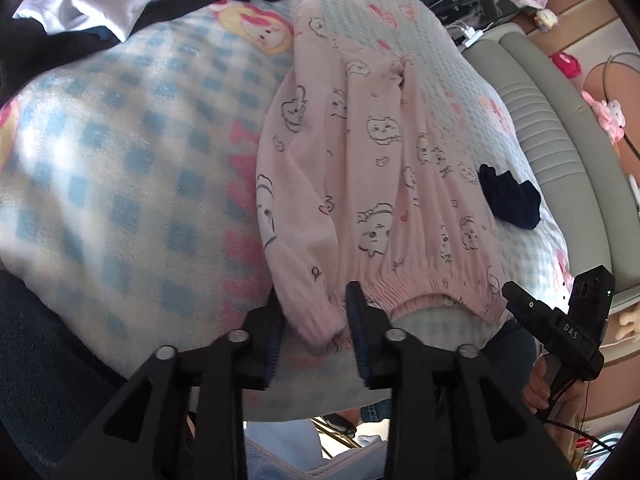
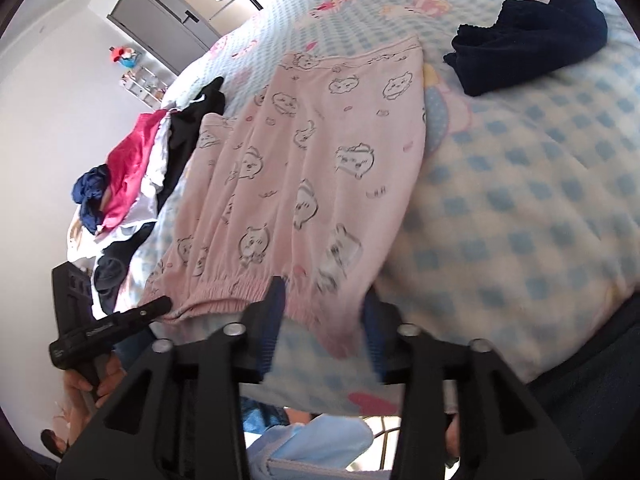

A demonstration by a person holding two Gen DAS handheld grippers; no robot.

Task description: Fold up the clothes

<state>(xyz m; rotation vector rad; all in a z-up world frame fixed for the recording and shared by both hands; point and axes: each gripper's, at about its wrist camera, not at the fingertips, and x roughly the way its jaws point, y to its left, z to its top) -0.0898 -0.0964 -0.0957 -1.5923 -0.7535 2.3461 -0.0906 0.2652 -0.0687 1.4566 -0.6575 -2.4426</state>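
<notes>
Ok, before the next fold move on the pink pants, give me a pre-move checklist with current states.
1. Left claw straddles a waistband corner of the pink pants: ok.
2. Right claw straddles the opposite corner: ok.
3. Either claw actually clamped on fabric: cannot tell; both look open.
4. Pants lie flat on the checked blanket: ok.
5. Dark garment lies apart from the pants: ok.
6. Clothes pile touching the pants' far leg: cannot tell.
</notes>
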